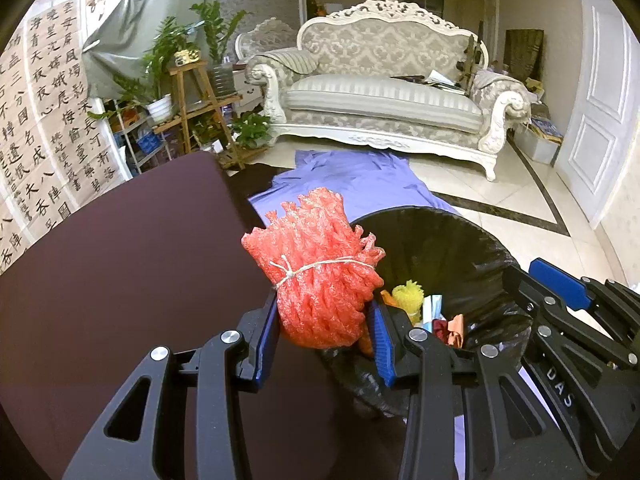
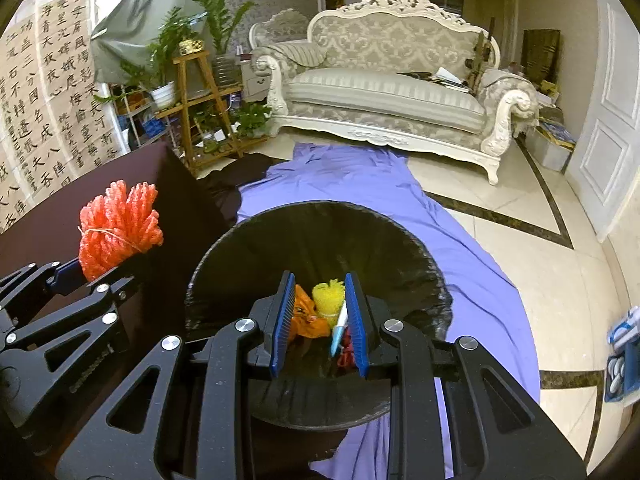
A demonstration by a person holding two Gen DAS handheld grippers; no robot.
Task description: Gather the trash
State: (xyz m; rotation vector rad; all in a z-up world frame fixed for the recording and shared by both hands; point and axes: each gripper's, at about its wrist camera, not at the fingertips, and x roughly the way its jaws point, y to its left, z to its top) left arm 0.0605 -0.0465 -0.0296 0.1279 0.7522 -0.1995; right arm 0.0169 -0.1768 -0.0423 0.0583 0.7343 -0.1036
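Note:
My left gripper (image 1: 326, 338) is shut on a red foam net bundle (image 1: 320, 272) tied with white string, held above the dark table edge beside the bin; it also shows in the right wrist view (image 2: 116, 228). The black-lined trash bin (image 2: 248, 240) stands on the floor and holds a yellow foam net (image 2: 329, 296), orange wrapper (image 2: 308, 320) and other scraps. My right gripper (image 2: 320, 320) is open and empty, hovering over the bin's mouth; it also appears at the right of the left wrist view (image 1: 568, 292).
A dark brown table (image 1: 120, 272) is on the left. A purple cloth (image 2: 360, 184) lies on the tiled floor under the bin. A white sofa (image 2: 384, 96) and a plant stand (image 2: 200, 100) are beyond. A blue box (image 2: 624, 360) sits at the right.

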